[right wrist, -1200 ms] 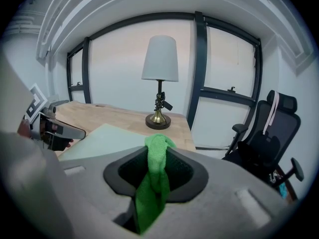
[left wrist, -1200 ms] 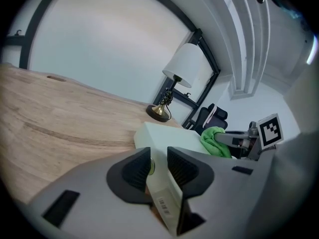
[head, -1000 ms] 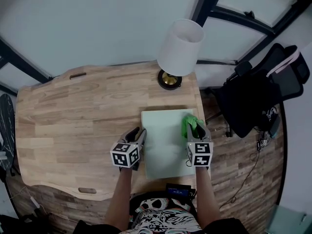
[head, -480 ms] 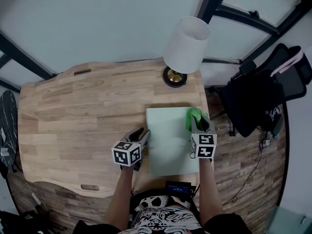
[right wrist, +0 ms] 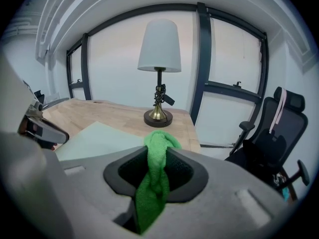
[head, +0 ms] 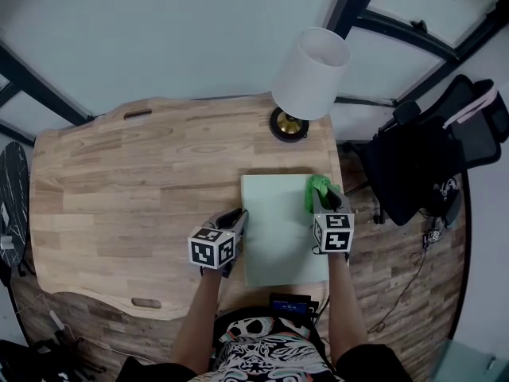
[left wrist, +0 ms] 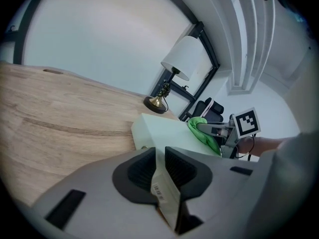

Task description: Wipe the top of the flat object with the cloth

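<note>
Right gripper (head: 323, 204) dipped nose-down, clamping cloth (head: 320, 187).

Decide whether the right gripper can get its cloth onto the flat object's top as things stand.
Probably yes: the right gripper, shut on the green cloth, hangs at the far right corner of the flat object; its top looks bare, and the lamp stands beyond it.

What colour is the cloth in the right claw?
The cloth is bright green, clearest in the right gripper view.
</note>
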The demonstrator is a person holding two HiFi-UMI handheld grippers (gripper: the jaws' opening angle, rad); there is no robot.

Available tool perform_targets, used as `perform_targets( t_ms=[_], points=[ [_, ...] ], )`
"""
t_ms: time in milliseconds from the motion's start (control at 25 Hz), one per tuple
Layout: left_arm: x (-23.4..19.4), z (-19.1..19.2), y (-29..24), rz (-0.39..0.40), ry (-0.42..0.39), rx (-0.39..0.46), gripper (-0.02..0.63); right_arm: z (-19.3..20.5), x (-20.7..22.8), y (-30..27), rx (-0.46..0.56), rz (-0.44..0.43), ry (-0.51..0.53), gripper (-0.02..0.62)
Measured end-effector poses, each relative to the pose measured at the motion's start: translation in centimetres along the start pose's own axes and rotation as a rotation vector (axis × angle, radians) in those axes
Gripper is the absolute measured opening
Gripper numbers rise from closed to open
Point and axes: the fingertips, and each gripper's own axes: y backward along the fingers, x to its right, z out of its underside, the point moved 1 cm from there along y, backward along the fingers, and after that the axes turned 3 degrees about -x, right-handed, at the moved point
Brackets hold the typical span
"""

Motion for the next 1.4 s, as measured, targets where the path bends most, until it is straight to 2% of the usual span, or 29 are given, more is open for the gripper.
perform_targets(
  t_ms=[40,120,320,440,680,880,1000,1080,1200,1280,1400],
  points=[
    [0.2,0.0,-0.1,-0.002,-0.013,-0.002,0.045,0.1,-0.1,-0.1,-0.006,-0.002,-0.003,0.094],
    [0.3,0.0,-0.1,-0.009,-0.029,-0.003,0.040,0.0,-0.1,-0.2,-0.019,-0.007,-0.003,0.094],
    [0.1,0.1,-0.1,0.016,0.020,0.002,0.038,-0.1,-0.2,-0.3,-0.032,-0.010,-0.004,0.094],
    [0.2,0.0,-0.1,0.022,0.019,-0.001,0.038,-0.2,-0.1,-0.4,-0.036,-0.003,-0.005,0.094],
    [0.1,0.0,-0.1,0.018,0.005,-0.027,0.038,-0.9,-0.4,-0.4,-0.025,0.015,0.075,0.094],
    [0.1,0.0,0.0,0.022,0.018,-0.030,0.038,-1.5,-0.3,-0.7,-0.016,0.030,0.095,0.094],
    [0.0,0.0,0.2,-0.005,0.022,-0.049,0.037,-1.4,-0.6,-1.2,-0.013,-0.001,0.050,0.094],
    [-0.2,0.0,0.2,-0.023,0.025,-0.052,0.060,-1.2,-0.5,-1.4,-0.005,-0.023,0.019,0.094],
    [-0.9,0.3,0.2,0.013,0.138,-0.029,0.117,-1.1,-0.5,-1.3,-0.009,-0.031,0.013,0.094],
    [-1.2,0.5,0.2,0.062,0.235,-0.013,0.117,-1.2,-0.5,-1.3,-0.011,-0.024,0.014,0.094],
    [-1.1,0.4,0.2,0.108,0.303,0.004,0.128,-1.2,-0.5,-1.3,-0.006,-0.021,0.004,0.094]
  ],
)
